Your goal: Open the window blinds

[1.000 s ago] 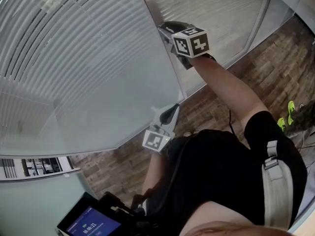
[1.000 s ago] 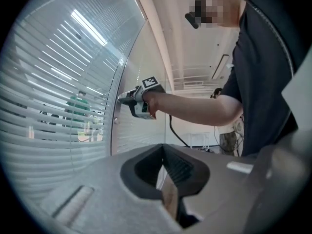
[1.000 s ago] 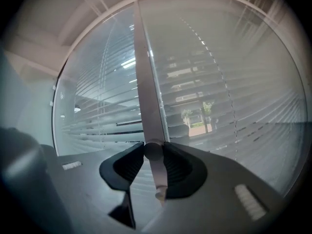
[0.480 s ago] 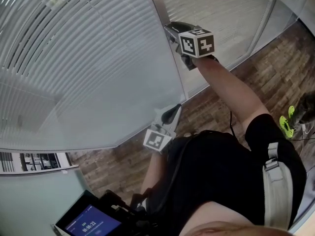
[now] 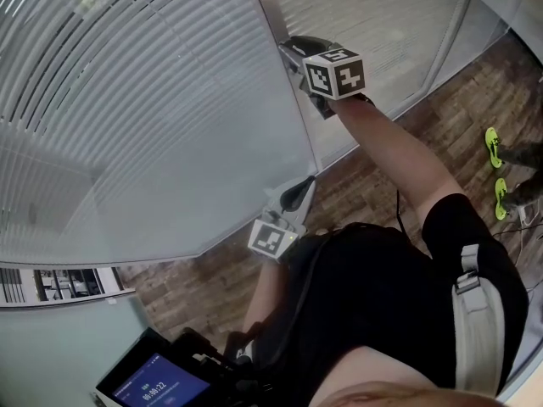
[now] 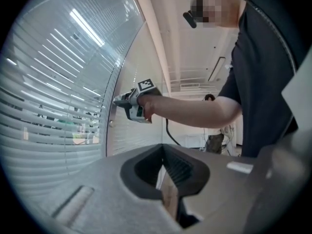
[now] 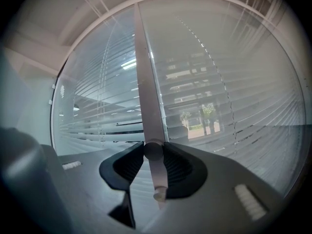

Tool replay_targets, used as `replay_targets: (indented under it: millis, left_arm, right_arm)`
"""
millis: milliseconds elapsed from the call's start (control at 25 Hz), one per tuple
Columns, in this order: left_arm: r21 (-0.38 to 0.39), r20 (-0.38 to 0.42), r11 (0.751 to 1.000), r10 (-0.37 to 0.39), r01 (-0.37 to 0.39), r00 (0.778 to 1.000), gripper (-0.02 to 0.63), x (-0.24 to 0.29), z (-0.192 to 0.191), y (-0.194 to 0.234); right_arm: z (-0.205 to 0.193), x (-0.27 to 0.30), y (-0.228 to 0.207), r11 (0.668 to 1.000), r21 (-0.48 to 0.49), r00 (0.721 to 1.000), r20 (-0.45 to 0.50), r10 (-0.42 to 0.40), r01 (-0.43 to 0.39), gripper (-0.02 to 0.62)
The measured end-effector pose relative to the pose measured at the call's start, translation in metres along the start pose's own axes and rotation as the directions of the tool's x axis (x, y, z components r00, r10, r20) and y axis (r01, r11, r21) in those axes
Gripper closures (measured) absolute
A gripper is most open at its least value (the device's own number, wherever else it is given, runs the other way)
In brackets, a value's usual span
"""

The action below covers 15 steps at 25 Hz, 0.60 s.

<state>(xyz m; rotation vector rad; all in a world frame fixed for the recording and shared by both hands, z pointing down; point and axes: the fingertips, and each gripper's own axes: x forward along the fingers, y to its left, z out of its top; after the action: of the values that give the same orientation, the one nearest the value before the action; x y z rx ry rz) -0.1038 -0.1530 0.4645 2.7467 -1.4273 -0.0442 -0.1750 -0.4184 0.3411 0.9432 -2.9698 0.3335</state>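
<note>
The right gripper (image 7: 154, 149) is clenching a small cylindrical knob (image 7: 156, 175) that is sticking out of the window's frame post (image 7: 145, 82). Both pads are pressing its sides, and its rounded end is pointing back past the jaws toward the camera. The post is running straight up from between the jaws. The blinds (image 7: 219, 96) are hanging behind glass on either side of them. To the right of the jaws, trees and a building are showing faintly between the slats. To the left, reflections are making the slats hard to read.

In the head view, the right gripper (image 5: 286, 46) is reaching to the post (image 5: 273, 15), and its marker cube and body are hiding the knob.

The left gripper (image 6: 163, 147) is idling with its jaws brought together on nothing, well short of the blinds (image 6: 48, 82). The right gripper (image 6: 117, 101) is appearing small above its jaws, at the post. In the head view the left gripper (image 5: 305, 181) is hovering low, close to the torso, which is cutting off the floor below.
</note>
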Motion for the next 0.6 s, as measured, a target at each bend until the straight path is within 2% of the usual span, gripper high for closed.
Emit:
replay_targets:
  millis: [80, 200, 400, 520, 600]
  left_arm:
    - [0.003, 0.006, 1.0, -0.008, 0.008, 1.0, 0.603, 0.002, 0.002, -0.002]
    - [0.006, 0.003, 1.0, -0.021, 0.021, 1.0, 0.603, 0.003, 0.002, -0.004]
    - [0.001, 0.005, 0.999, -0.035, 0.035, 0.999, 0.603, 0.006, 0.001, -0.008]
    - [0.0, -0.01, 0.998, -0.057, 0.057, 0.998, 0.603, 0.011, 0.001, -0.013]
    - [0.004, -0.01, 0.997, -0.075, 0.075, 0.997, 0.603, 0.016, 0.002, -0.017]
  right_arm:
    - [-0.001, 0.0, 0.0, 0.999, -0.037, 1.0, -0.015, 0.014, -0.015, 0.463]
    - [0.002, -0.002, 0.0, 0.986, -0.164, 0.999, -0.039, 0.009, -0.015, 0.437]
    - [0.005, -0.016, 0.006, 0.929, -0.369, 0.998, -0.068, -0.006, -0.019, 0.383]
    - [0.004, -0.024, 0.017, 0.865, -0.5, 0.995, -0.097, -0.005, -0.044, 0.383]
    - [0.003, -0.028, 0.022, 0.787, -0.615, 0.993, -0.117, -0.021, -0.056, 0.387]
